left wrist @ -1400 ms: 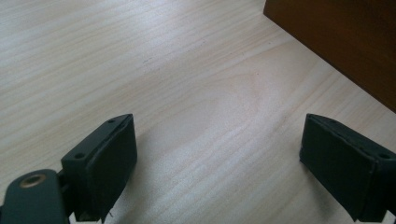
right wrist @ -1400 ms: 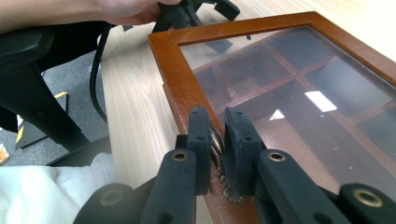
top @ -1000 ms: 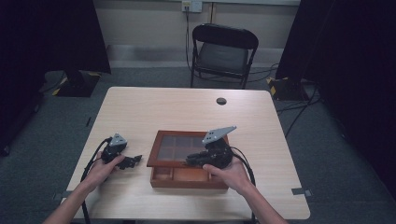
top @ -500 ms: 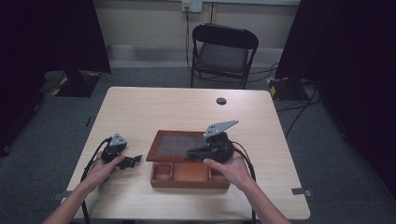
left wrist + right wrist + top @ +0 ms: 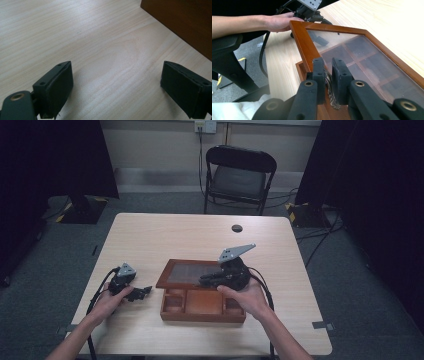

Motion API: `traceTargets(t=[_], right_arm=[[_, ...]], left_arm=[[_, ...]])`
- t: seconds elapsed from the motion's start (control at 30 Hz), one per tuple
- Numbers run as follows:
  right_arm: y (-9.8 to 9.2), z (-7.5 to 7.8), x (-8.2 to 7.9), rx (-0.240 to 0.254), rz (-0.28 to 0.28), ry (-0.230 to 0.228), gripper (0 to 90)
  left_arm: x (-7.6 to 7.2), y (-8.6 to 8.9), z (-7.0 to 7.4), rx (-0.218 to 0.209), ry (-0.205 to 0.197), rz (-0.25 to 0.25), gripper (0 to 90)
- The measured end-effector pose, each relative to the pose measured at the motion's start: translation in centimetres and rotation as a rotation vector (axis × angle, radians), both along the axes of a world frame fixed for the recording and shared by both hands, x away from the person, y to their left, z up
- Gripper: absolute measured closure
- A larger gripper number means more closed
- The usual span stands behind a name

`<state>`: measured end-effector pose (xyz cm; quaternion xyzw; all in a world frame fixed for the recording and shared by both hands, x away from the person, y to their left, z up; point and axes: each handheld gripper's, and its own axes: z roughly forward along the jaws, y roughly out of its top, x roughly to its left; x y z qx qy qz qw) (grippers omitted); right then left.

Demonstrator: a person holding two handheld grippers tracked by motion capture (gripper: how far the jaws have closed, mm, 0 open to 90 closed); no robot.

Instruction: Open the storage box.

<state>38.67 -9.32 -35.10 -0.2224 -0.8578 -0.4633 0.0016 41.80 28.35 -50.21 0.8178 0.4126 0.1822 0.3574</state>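
Right gripper (image 5: 327,75) fingers clamped on ornate metal latch (image 5: 329,86) at front edge of glass lid (image 5: 192,274), lid raised partway over wooden compartment box (image 5: 202,304) mid-bench, left gripper (image 5: 117,87) fingers wide on bare bench (image 5: 165,235) beside box's left wall.

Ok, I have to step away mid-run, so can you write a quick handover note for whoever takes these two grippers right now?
Right gripper: shut on the metal latch at the front edge of the glass lid, which is lifted partway.
Left gripper: open, holding nothing, low over the table to the left of the wooden box.
Box: at the near middle of the table, its front compartments exposed.
Done: latch gripped, lid raised off the front.
Left: probably swing the lid fully open; the left gripper could steady the box if it slides.
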Motion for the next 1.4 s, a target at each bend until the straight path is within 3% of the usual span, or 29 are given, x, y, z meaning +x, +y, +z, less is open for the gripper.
traceTargets(t=[1.4], right_arm=[[0.0,1.7,1.2,0.014,-0.016,-0.024,82.5]], left_arm=[[0.0,0.1,0.0,0.01,-0.001,-0.005,10.3]])
